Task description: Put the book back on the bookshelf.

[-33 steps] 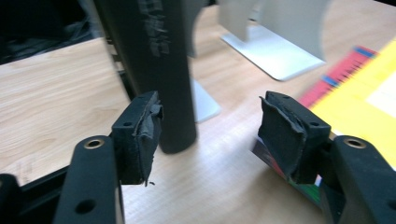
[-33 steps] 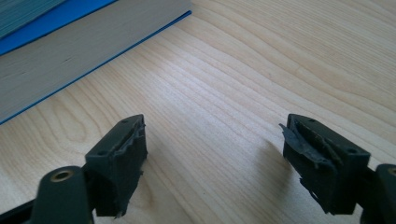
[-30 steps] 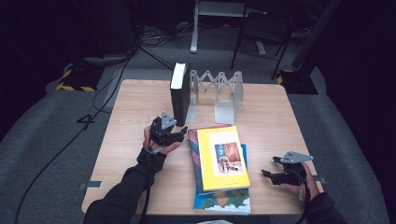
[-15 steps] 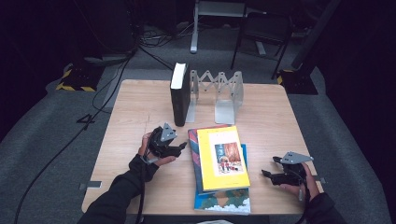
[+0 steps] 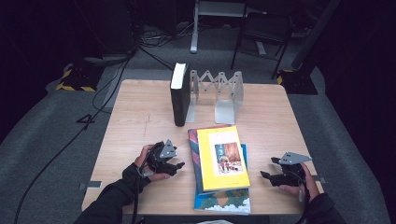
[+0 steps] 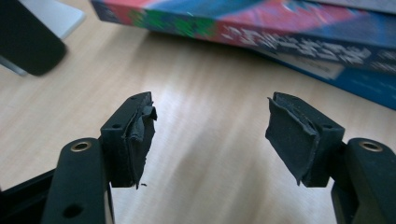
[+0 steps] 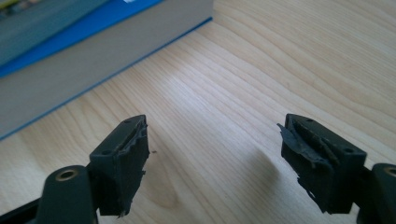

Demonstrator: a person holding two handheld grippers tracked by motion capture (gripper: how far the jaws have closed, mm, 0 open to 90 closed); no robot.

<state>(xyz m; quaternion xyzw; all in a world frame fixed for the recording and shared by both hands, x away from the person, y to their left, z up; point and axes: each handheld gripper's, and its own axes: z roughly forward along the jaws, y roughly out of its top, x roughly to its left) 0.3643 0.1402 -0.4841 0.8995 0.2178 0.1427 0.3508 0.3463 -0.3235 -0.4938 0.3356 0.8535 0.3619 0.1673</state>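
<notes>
L gripper (image 5: 176, 165) just beside stack of books (image 5: 219, 163), jaws have just been opening, wide apart, nothing between. R gripper (image 5: 267, 175) near stack, jaws wide, empty.

four books (image 5: 219, 161), one bookend rack (image 5: 219, 91)

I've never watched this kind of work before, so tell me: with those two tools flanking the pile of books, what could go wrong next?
The yellow book lies askew atop the stack; a push from the open left tool could slide it off. The pad on that tool looks torn, so its grip on a glossy cover may slip. The black book stands upright at the metal rack and might topple if bumped.
</notes>
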